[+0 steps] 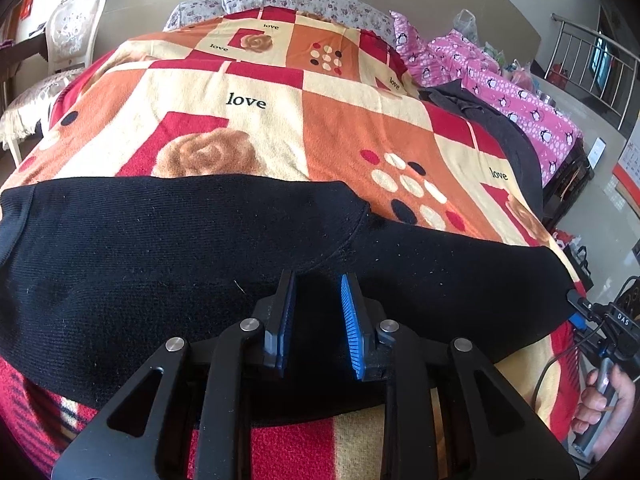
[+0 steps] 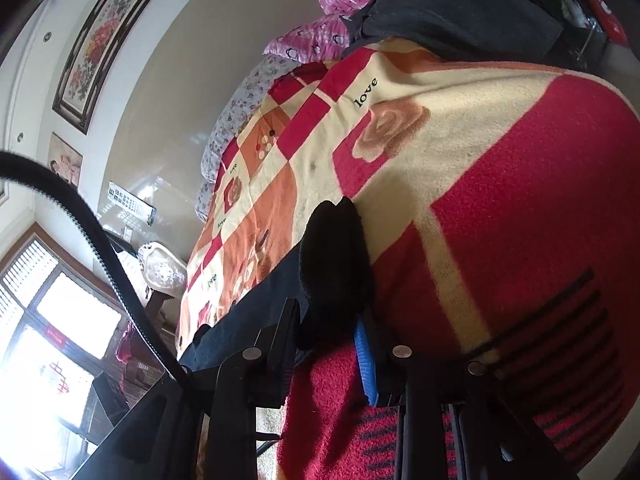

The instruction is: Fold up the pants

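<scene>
The black pants [image 1: 200, 264] are laid flat across the near part of a patterned blanket [image 1: 256, 120] in red, orange and cream, printed with roses, dots and the word "love". From the left wrist view, the garment is seen stretched from the blanket's left edge toward its right edge, with one rounded fold edge lying over the layer beneath, near the blanket's middle.

The left gripper [image 1: 318, 284] is held just above the pants at the near side of the blanket. Its jaws are set narrowly apart, and only the flat cloth beneath is seen through the gap; no fabric is seen pinched between the blue pads [image 1: 352, 320].

The right gripper [image 2: 330, 312] is placed at the blanket's right edge, where an end of the pants [image 2: 332, 256] is bunched. That black end is caught between the two fingers and is clamped there. In the left wrist view, the same gripper [image 1: 576, 300] is seen at the garment's far right tip, with a hand [image 1: 604, 412] wrapped around its handle.

Beyond the blanket, a second dark garment [image 1: 480, 108] is laid beside a pink penguin-print quilt [image 1: 500, 84]. A white chair [image 1: 68, 36] is set off the blanket's left side.
</scene>
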Tool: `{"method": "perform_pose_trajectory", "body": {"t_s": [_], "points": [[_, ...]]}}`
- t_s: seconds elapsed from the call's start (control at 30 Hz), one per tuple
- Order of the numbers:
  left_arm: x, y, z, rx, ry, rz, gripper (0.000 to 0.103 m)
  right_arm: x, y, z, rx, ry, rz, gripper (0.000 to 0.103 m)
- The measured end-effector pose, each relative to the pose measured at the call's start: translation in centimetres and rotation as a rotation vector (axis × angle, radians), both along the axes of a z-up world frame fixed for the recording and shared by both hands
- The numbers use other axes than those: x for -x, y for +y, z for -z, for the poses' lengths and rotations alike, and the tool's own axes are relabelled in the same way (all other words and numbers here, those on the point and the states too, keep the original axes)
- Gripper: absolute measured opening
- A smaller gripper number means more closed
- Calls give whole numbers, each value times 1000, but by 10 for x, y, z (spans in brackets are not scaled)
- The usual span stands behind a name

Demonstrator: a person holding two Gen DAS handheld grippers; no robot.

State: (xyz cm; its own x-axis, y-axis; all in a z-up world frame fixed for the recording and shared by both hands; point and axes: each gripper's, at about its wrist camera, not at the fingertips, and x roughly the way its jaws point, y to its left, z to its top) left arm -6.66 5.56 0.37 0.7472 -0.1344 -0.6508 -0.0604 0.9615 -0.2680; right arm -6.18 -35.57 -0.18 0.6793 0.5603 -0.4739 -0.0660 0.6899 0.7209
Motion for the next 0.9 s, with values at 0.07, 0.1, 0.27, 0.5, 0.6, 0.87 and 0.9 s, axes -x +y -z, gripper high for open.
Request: {"method": "perform_pose_trajectory", "body": {"t_s": [0.07,0.1,0.27,0.5,0.6,0.87,0.9], "points": [[0,-2,0,-11,3,-2,23,-4,4,-3,48,6,-16,28],[0,-2,0,-14,3,-3,23,-5,5,-5,75,10,-23,29],[1,-2,1,-12,2,-5,23,-7,19,-11,163,19,-22,35],[1,-1,0,2,1,2,23,-6,6,-6,215,-3,-51,36],[2,0,0,12,1,3,23,-4,19,-10,331,-26,-75,38],[1,0,0,15,3,25,32,-5,30,-7,308,-85,-114,72],[1,-1,0,20,-1,50,38,-4,31,-8,310,-87,-116,72]]}}
